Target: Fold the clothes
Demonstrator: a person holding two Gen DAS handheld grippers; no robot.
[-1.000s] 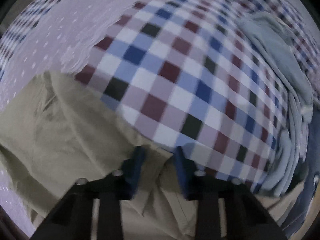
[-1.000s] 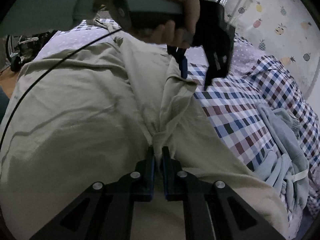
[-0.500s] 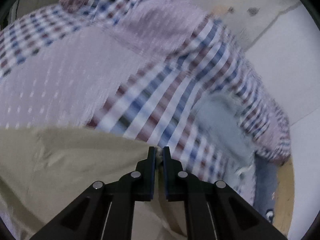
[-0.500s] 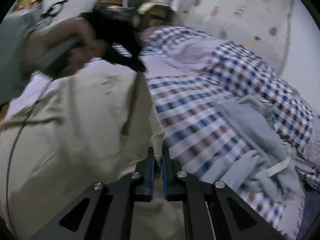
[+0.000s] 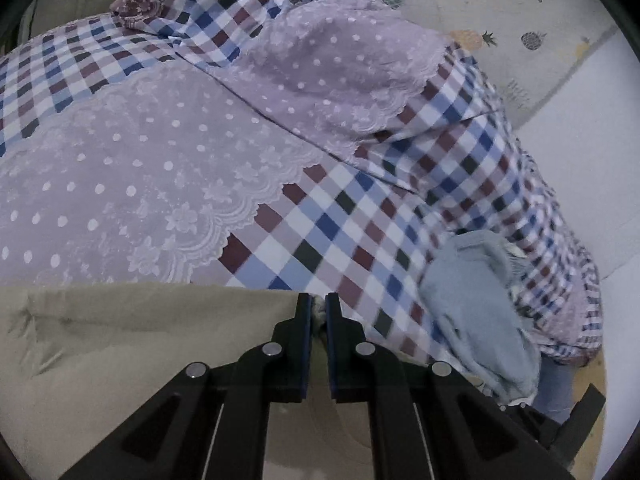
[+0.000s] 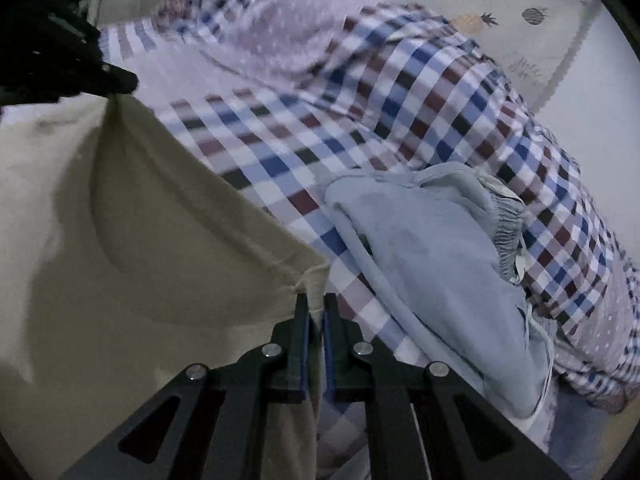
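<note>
A beige garment (image 5: pixel 132 340) hangs lifted over the bed, filling the lower left of both wrist views. My left gripper (image 5: pixel 318 304) is shut on its top edge, with a bit of cloth pinched between the blue pads. My right gripper (image 6: pixel 316 304) is shut on a corner of the same beige garment (image 6: pixel 140 248), whose edge stretches tight up to the left gripper (image 6: pixel 100 76) at the upper left. A crumpled light blue garment (image 6: pixel 432 256) lies on the bed to the right, also in the left wrist view as a light blue garment (image 5: pixel 476 300).
The bed carries a checked blue, maroon and white cover (image 5: pixel 340 224) with a lilac dotted lace panel (image 5: pixel 140 176) and a matching pillow (image 5: pixel 348 76). A pineapple-print wall (image 5: pixel 500 8) stands behind. Floor (image 5: pixel 596 384) shows past the bed's right edge.
My left gripper closed on the beige garment's edge. Both grippers rose and drew apart, pulling the edge taut between them. The views swung toward the pillow and wall.
</note>
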